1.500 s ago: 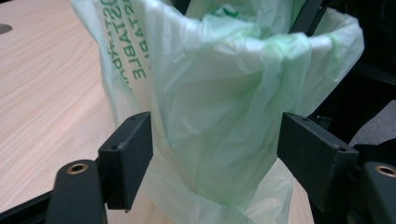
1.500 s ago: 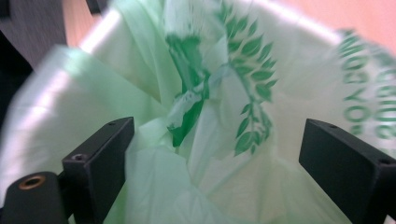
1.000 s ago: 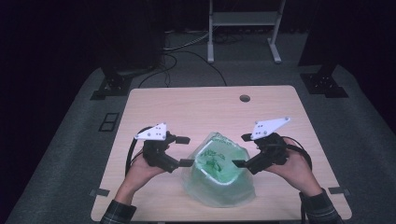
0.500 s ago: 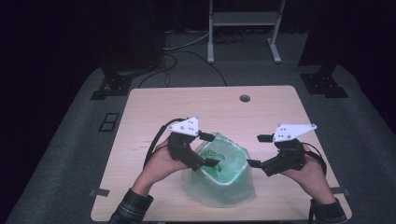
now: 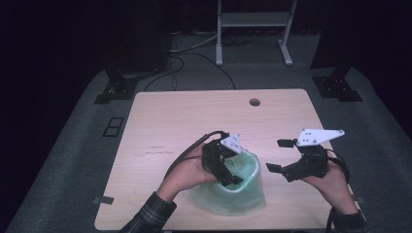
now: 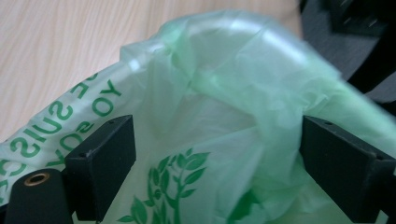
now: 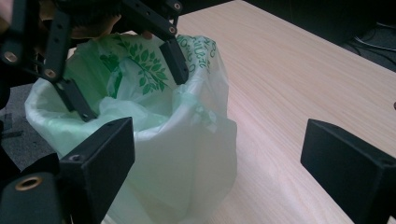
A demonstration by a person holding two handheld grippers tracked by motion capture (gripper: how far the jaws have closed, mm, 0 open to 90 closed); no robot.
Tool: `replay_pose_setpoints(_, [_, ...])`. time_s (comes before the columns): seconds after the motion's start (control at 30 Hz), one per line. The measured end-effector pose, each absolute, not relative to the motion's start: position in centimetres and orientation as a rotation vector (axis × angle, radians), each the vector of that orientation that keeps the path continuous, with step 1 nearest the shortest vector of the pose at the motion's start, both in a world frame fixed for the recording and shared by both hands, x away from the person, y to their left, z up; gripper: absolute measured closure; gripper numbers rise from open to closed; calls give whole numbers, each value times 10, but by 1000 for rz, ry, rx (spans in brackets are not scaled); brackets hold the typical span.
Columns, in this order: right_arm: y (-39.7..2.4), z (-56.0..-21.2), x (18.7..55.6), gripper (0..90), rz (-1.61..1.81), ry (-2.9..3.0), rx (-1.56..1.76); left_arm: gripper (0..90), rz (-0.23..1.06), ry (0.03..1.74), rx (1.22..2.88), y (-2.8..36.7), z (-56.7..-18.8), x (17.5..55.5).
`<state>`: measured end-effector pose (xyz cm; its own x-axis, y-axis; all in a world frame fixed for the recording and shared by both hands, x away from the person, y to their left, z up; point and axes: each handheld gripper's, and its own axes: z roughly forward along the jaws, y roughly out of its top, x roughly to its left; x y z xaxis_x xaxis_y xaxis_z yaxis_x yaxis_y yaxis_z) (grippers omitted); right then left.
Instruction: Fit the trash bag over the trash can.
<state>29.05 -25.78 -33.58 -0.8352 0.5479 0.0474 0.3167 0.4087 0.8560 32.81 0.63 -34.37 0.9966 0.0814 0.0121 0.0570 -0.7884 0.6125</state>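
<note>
One table (image 5: 160,121), pale wood: you have bare top across the upper half and left of the high view. One green bag (image 5: 243,196) stands mouth up at lower centre, close to the near edge. Two grippers. Your left gripper (image 5: 232,178) dips into the bag's mouth, jaws spread wide, film slack between them, nothing pinched. Your right gripper (image 5: 281,155) hangs right of the bag, apart from it, jaws spread on nothing.

A fixed high camera looks forward and down over the whole table (image 5: 194,116). Each gripper camera peers closely along its own jaws; all three views share the green plastic bag (image 5: 240,191).
</note>
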Motion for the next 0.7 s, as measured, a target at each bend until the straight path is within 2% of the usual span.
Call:
replay_pose_setpoints(0.5, [-255, -336, 290, 90, 1385, 2434, 753, 125, 62, 94, 2655, -14, -351, 323])
replay_pose_setpoints(0.7, [-255, -336, 290, 90, 1385, 2434, 754, 100, 62, 105, 2597, -6, -345, 324])
